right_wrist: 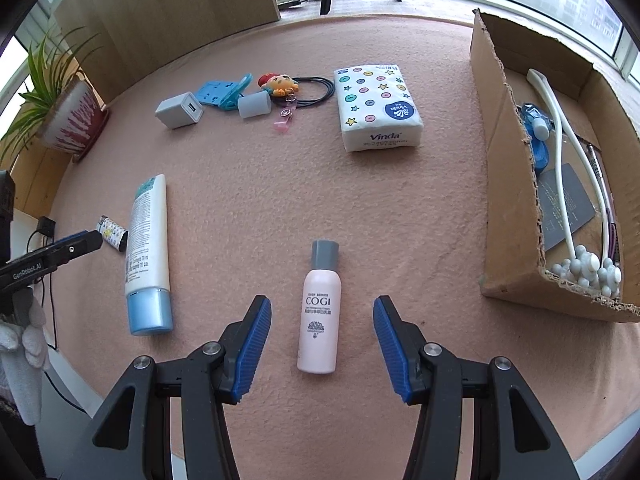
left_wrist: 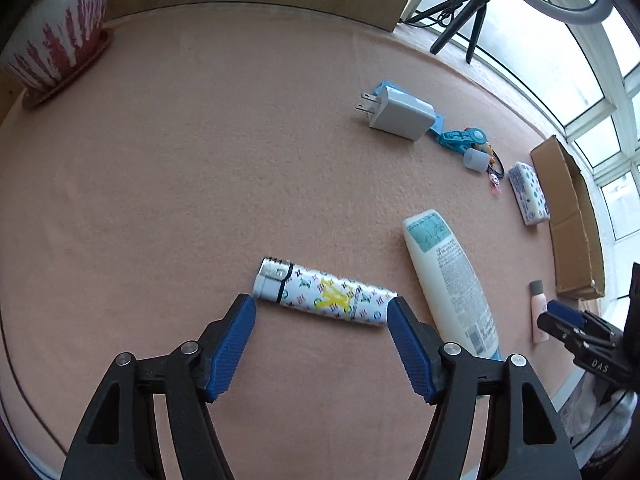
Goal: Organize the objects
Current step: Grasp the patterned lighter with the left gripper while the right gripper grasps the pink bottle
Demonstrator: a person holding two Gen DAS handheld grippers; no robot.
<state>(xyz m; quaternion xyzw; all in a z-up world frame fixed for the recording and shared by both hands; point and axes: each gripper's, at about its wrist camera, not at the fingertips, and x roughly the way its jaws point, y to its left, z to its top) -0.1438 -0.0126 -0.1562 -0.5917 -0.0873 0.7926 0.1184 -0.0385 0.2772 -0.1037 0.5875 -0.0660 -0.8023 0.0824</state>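
The left gripper (left_wrist: 322, 306) was spread around the patterned lighter (left_wrist: 324, 297), fingertips at its ends. The right gripper (right_wrist: 322, 308) stood spread around the pink bottle (right_wrist: 320, 312), with bare surface (right_wrist: 420, 208) toward the cardboard box (right_wrist: 508, 200)

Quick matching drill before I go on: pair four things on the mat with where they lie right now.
Things:
1. pink bottle
2. patterned lighter
3. tissue pack
4. white charger

Places:
A. beside the blue stand
B. between the open right tongs
C. near the cardboard box
D. just ahead of the open left tongs

Pairs: 1-B, 2-D, 3-C, 4-A
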